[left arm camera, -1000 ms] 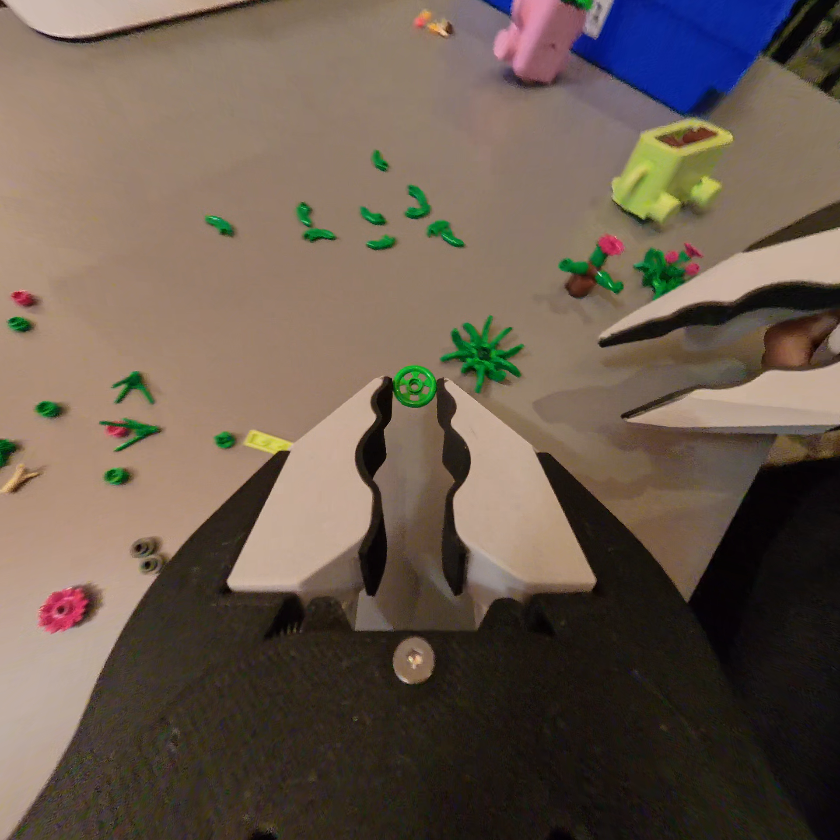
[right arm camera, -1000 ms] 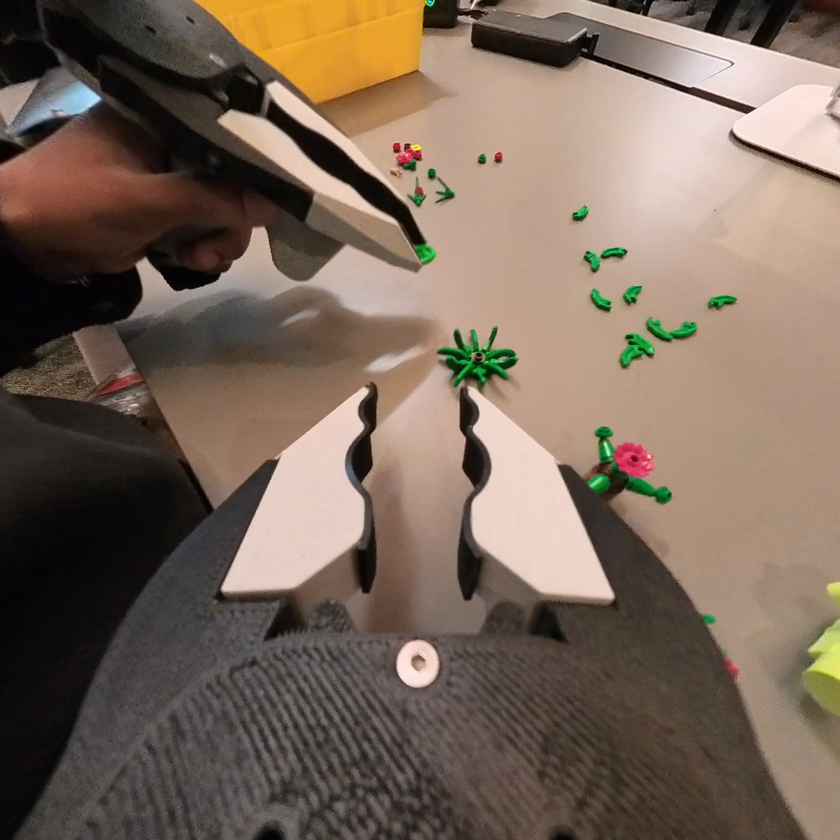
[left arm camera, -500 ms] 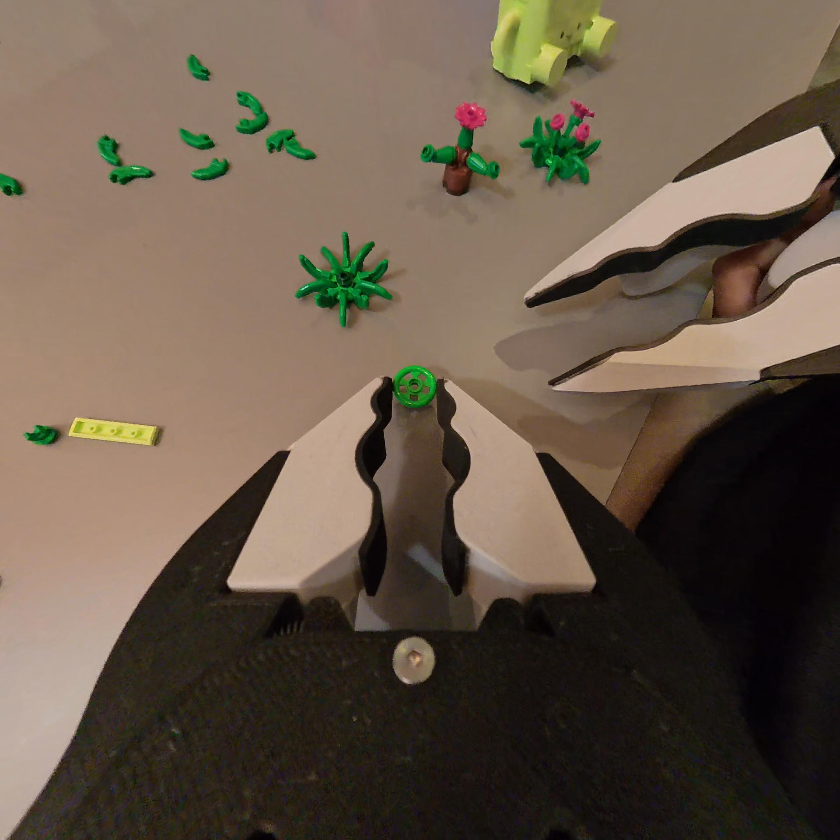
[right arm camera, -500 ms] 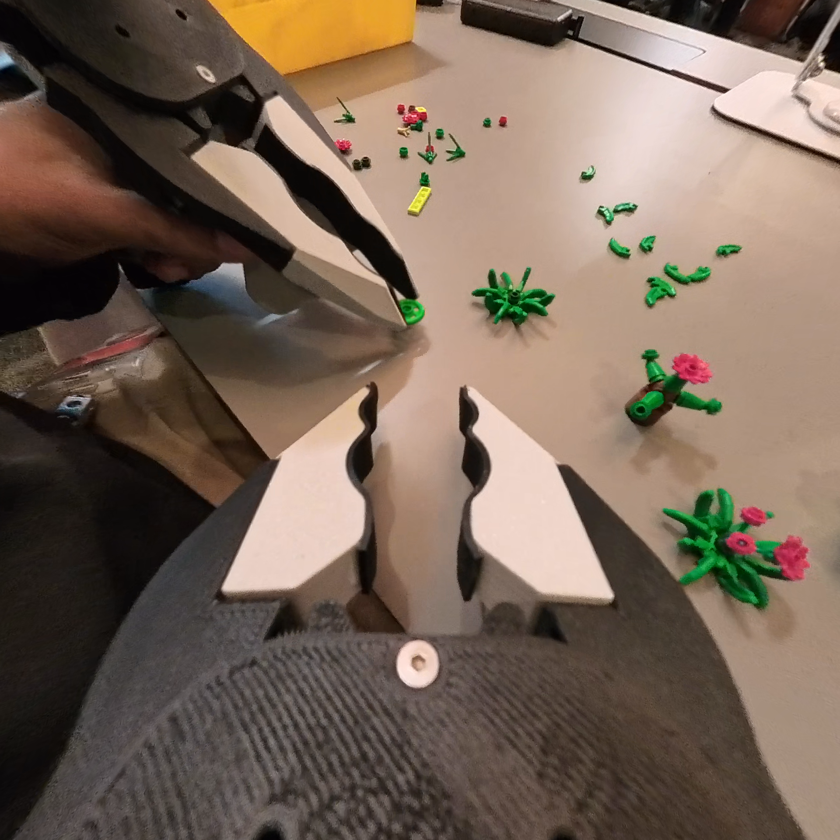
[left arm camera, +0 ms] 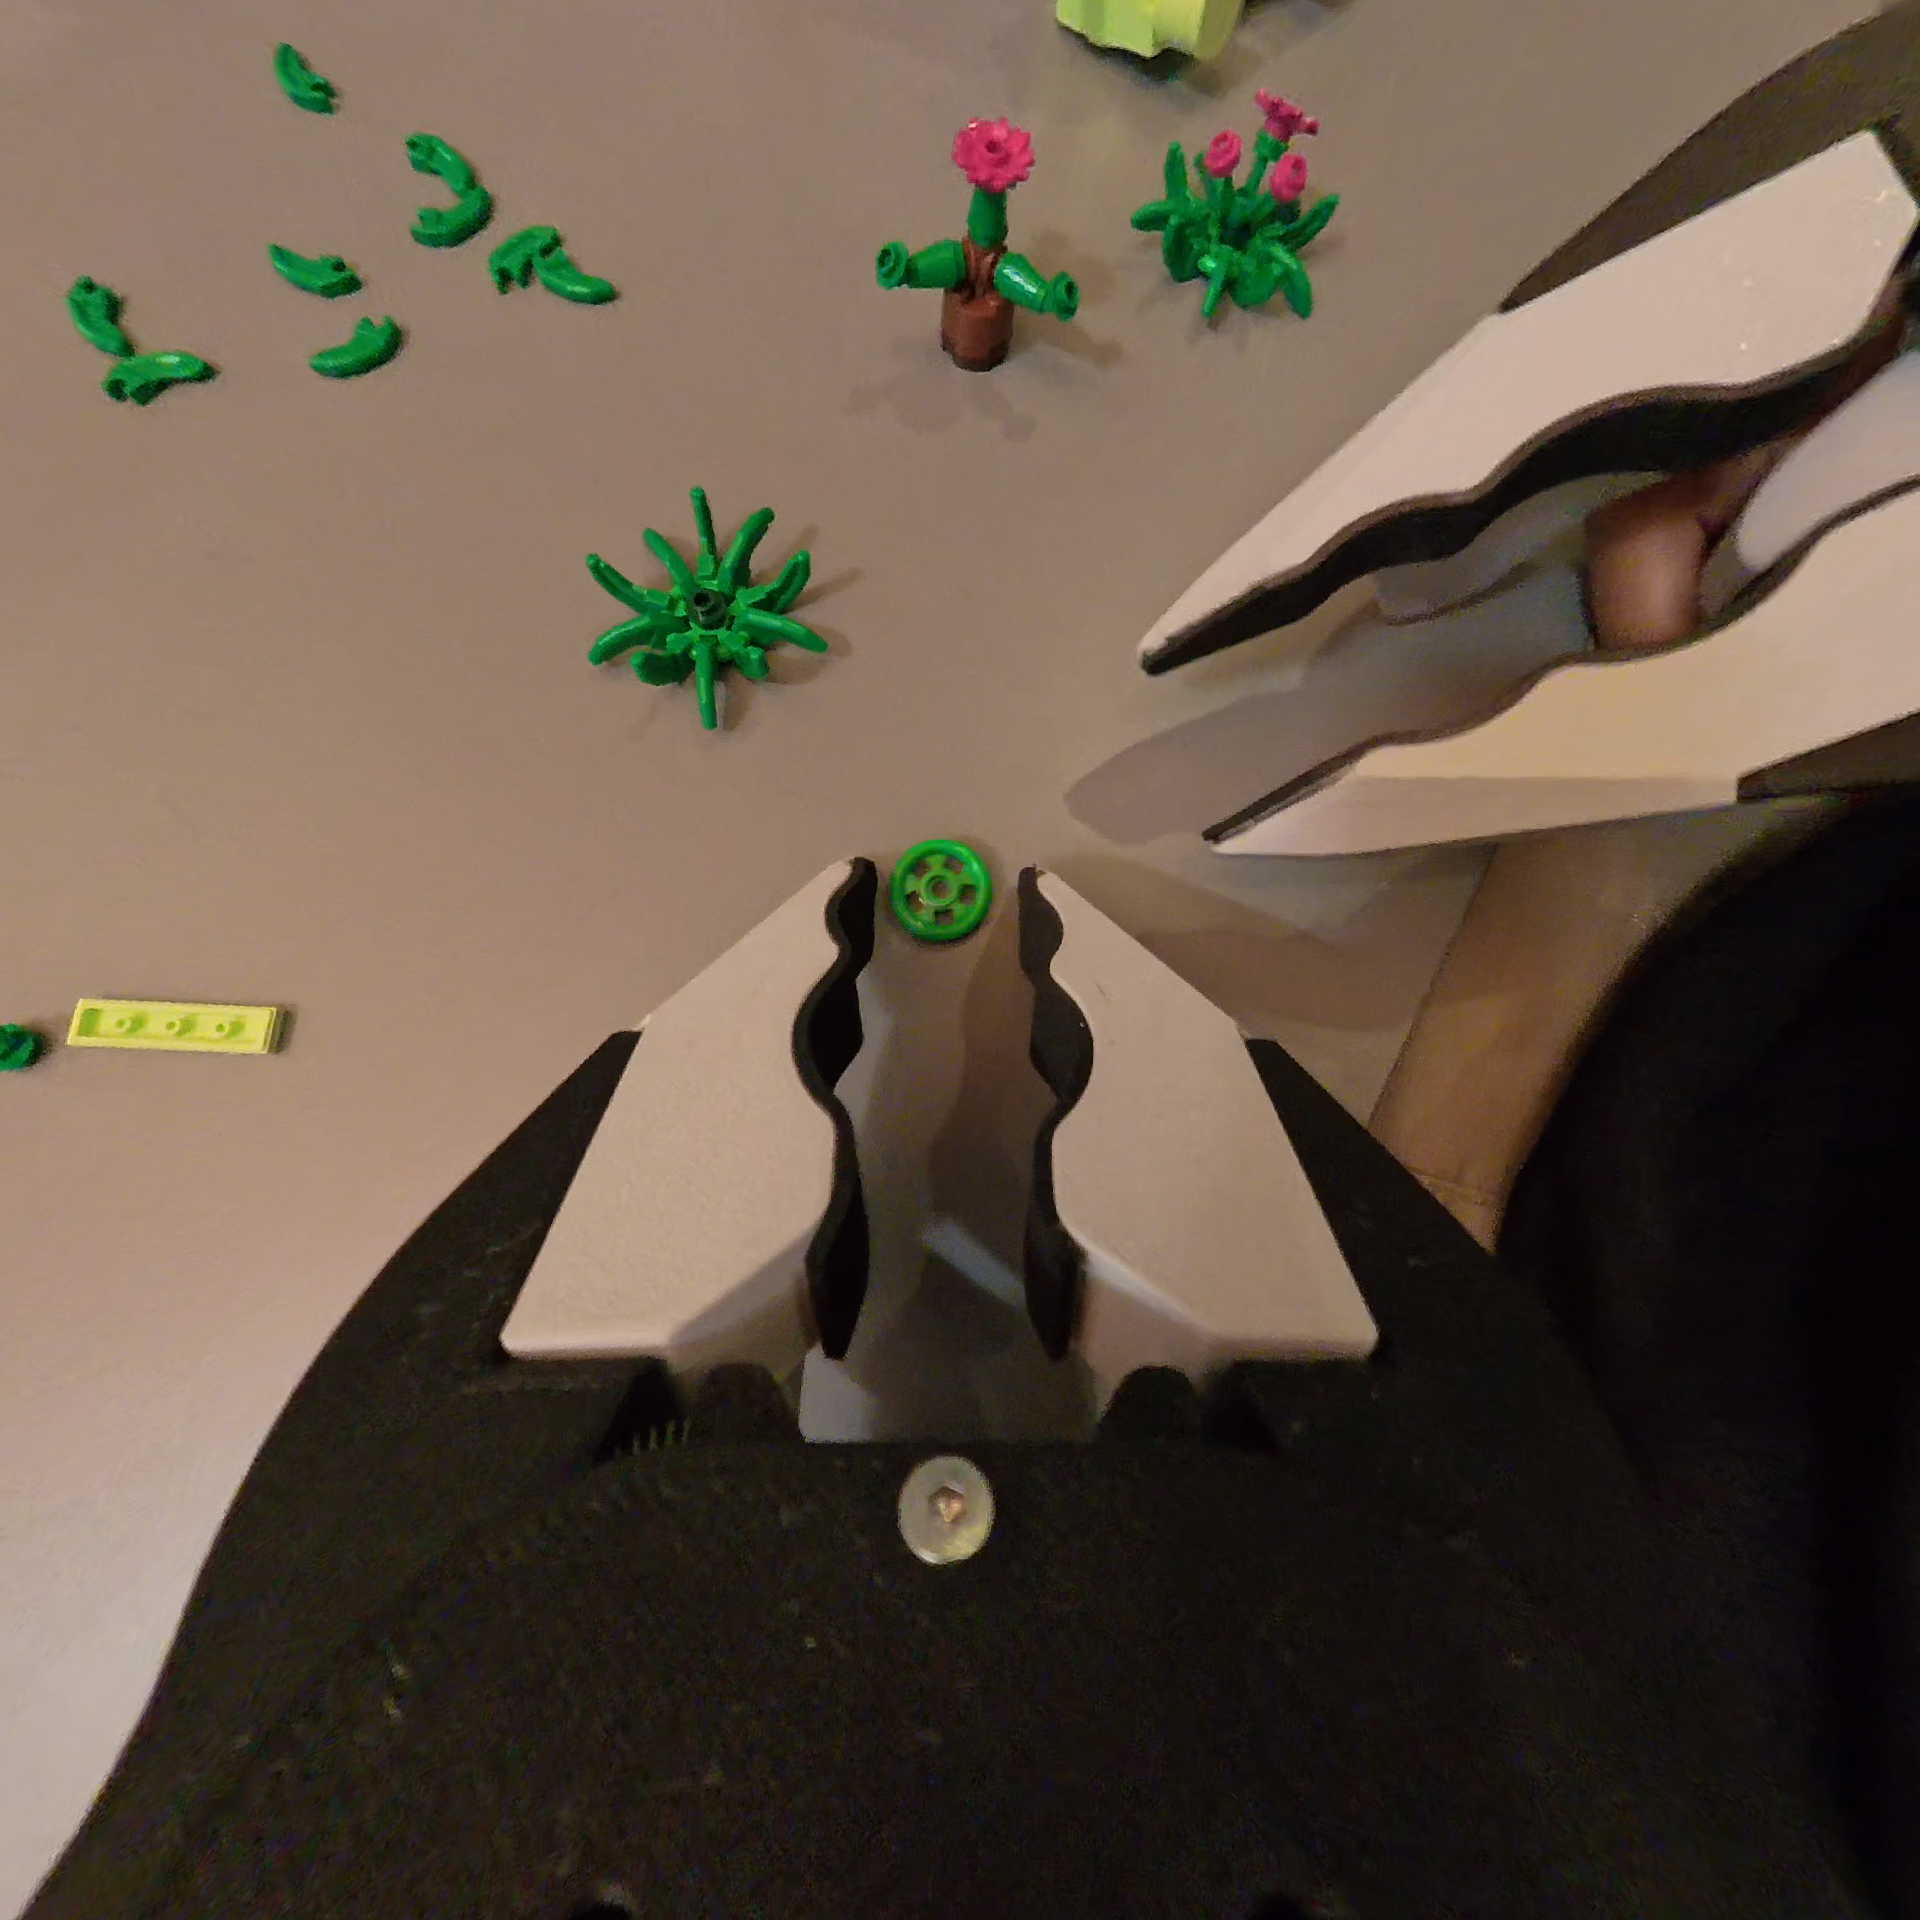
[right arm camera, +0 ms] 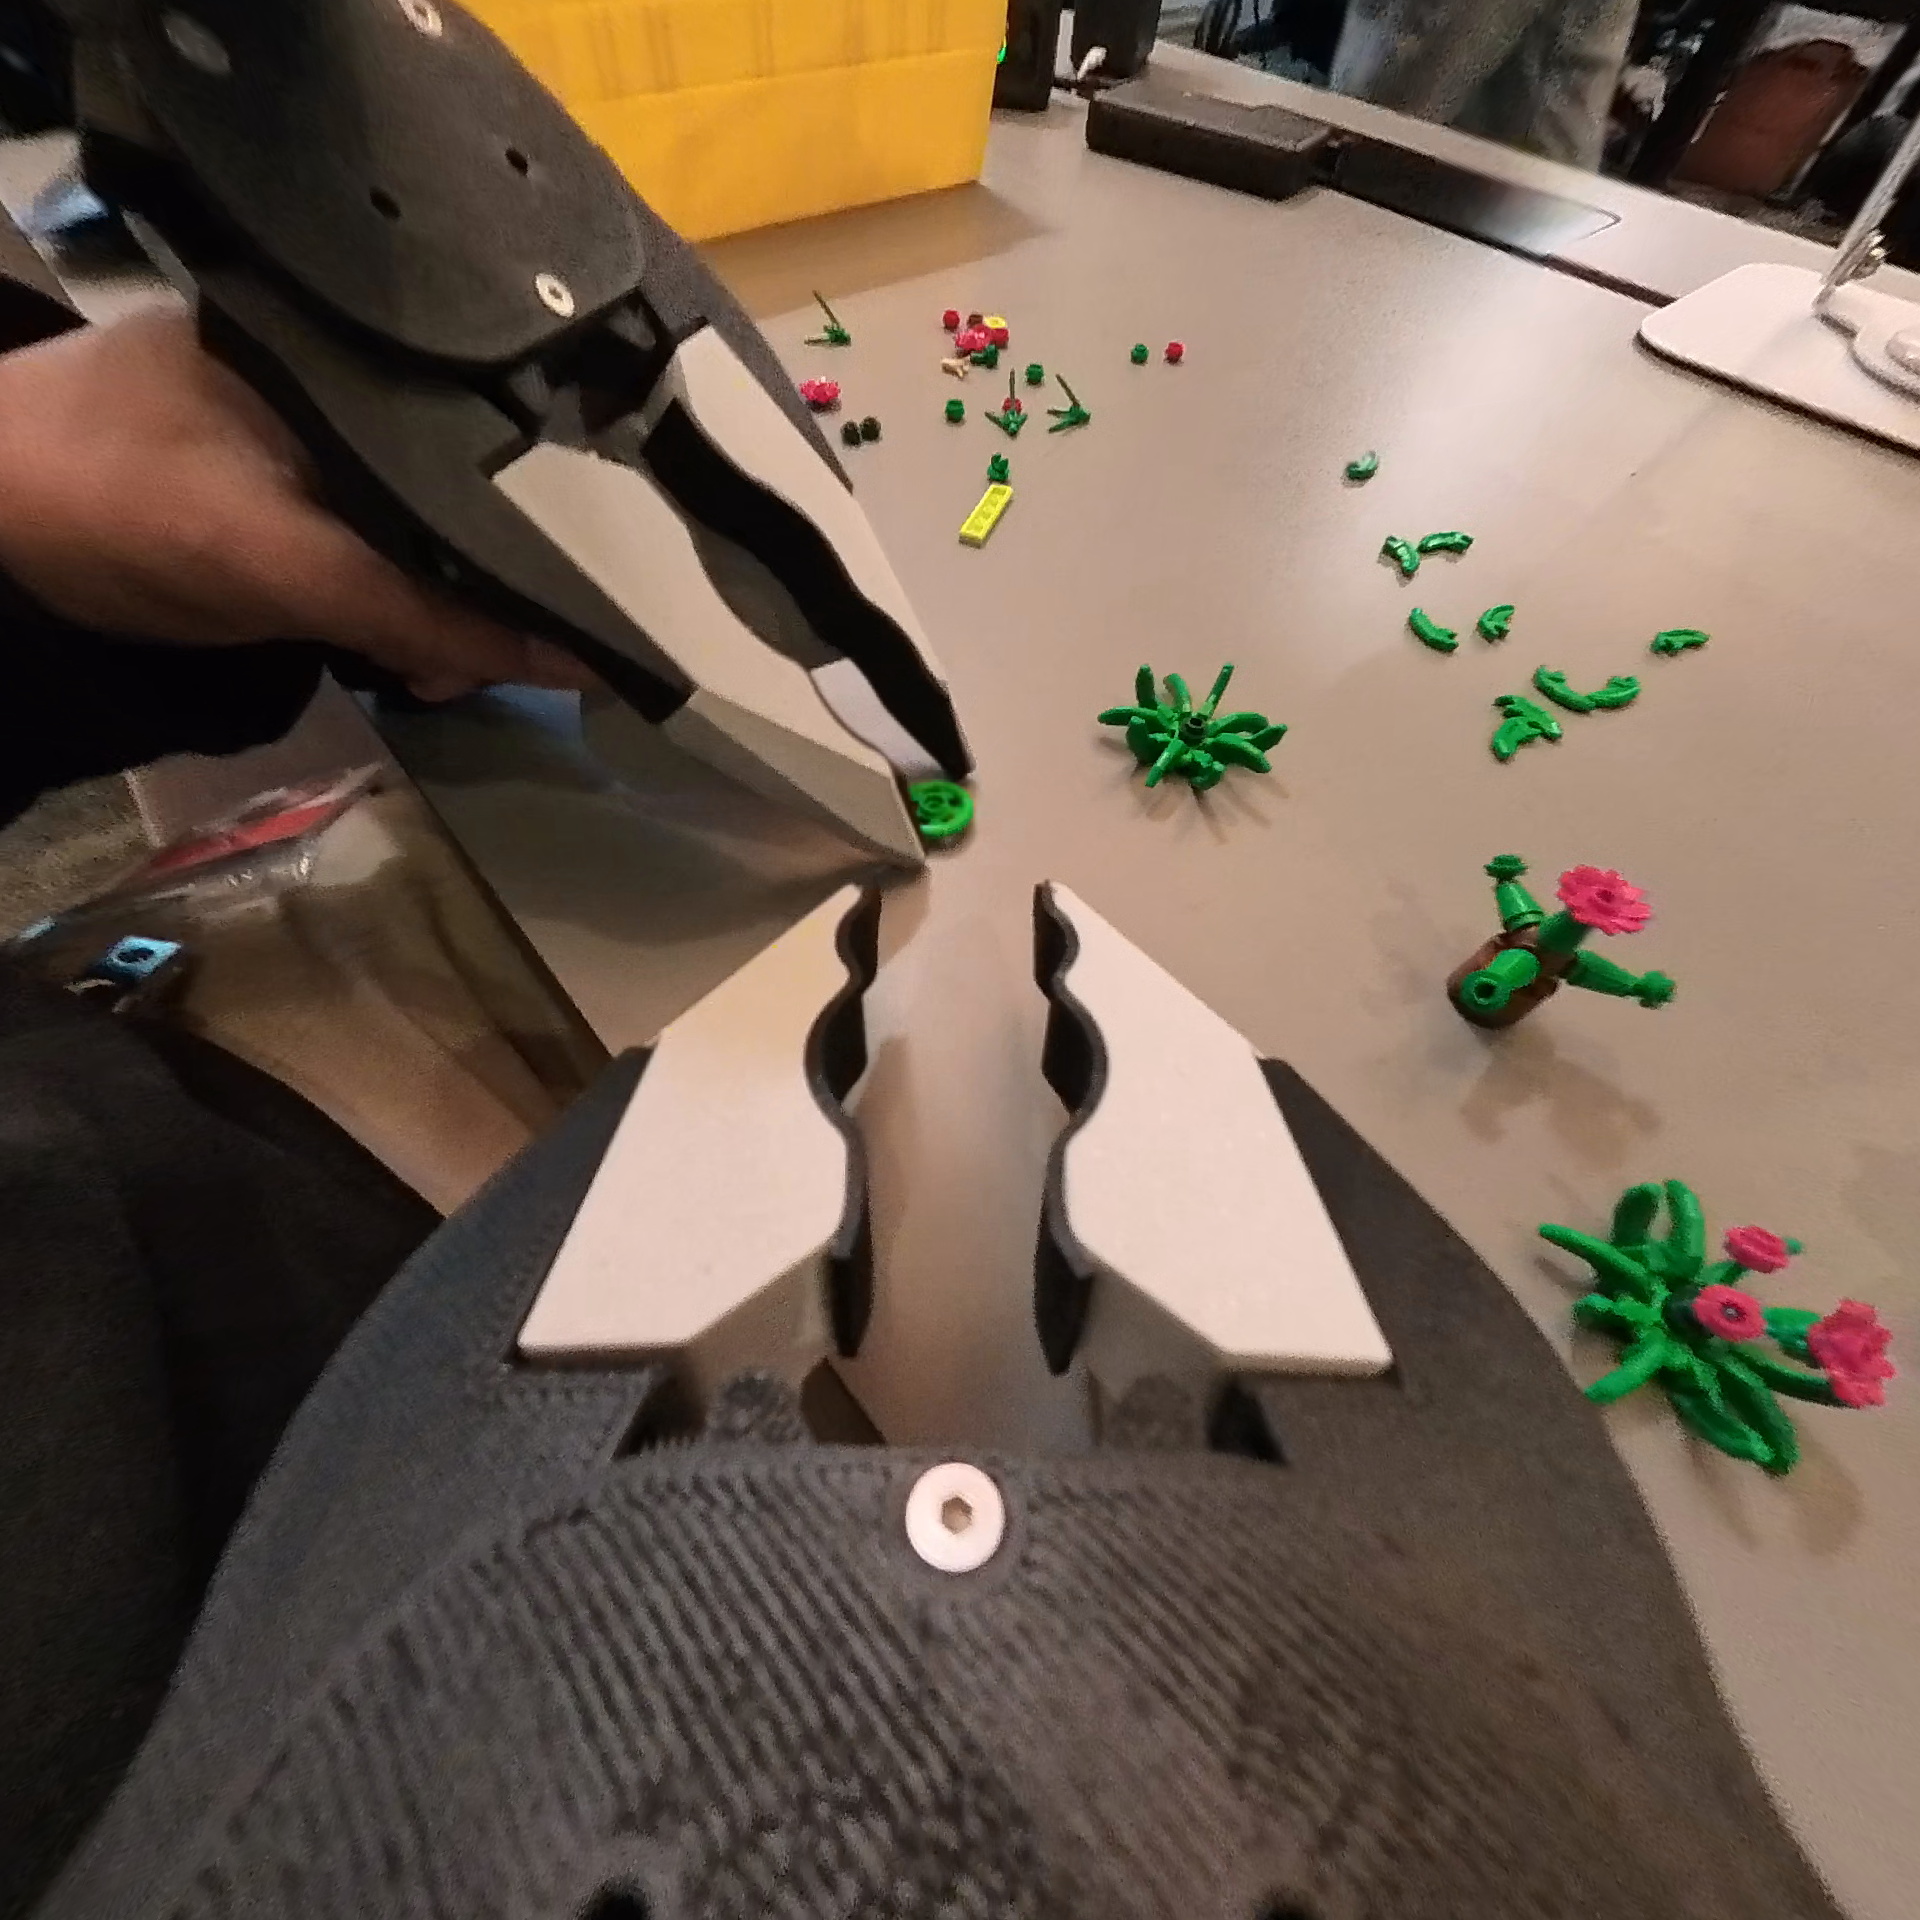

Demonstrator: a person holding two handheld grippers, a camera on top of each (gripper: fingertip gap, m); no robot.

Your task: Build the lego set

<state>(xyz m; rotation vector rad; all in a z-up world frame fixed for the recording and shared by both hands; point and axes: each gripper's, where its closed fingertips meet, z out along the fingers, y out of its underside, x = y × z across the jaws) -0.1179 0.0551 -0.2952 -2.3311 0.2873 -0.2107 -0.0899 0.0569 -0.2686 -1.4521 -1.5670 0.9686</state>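
The left gripper (left arm camera: 940, 883) points down at the grey table (left arm camera: 312, 727), close to its near edge, with its jaws parted: the small green ring (left arm camera: 940, 891), a round piece with a hub and spokes, lies flat on the table between the fingertips, close to the left finger, with a clear gap to the right one. In the right wrist view a hand (right arm camera: 177, 540) holds this gripper from behind, tilted steeply so that its tips come down to the ring (right arm camera: 942, 806). The right gripper (right arm camera: 951, 894) sits low just beside it, tips aimed at the same spot, jaws apart and holding nothing. Both claws have pale flat fingers with wavy black pads on a rough black printed body. Just beyond the ring a spiky green leaf cluster (left arm camera: 704, 615) lies on the table. To the left lies a lime plate (left arm camera: 175, 1027) with three studs. Farther off stand a brown stem (left arm camera: 982, 249) with two green buds and a magenta flower, and beside it a leafy bush (left arm camera: 1236, 218) with three pink blooms. Curved green leaves (left arm camera: 343, 270) lie scattered at the far left. In the right wrist view a heap of tiny red and green bits (right arm camera: 987, 364) lies farther on, before a yellow bin (right arm camera: 748, 94) whose contents are hidden.
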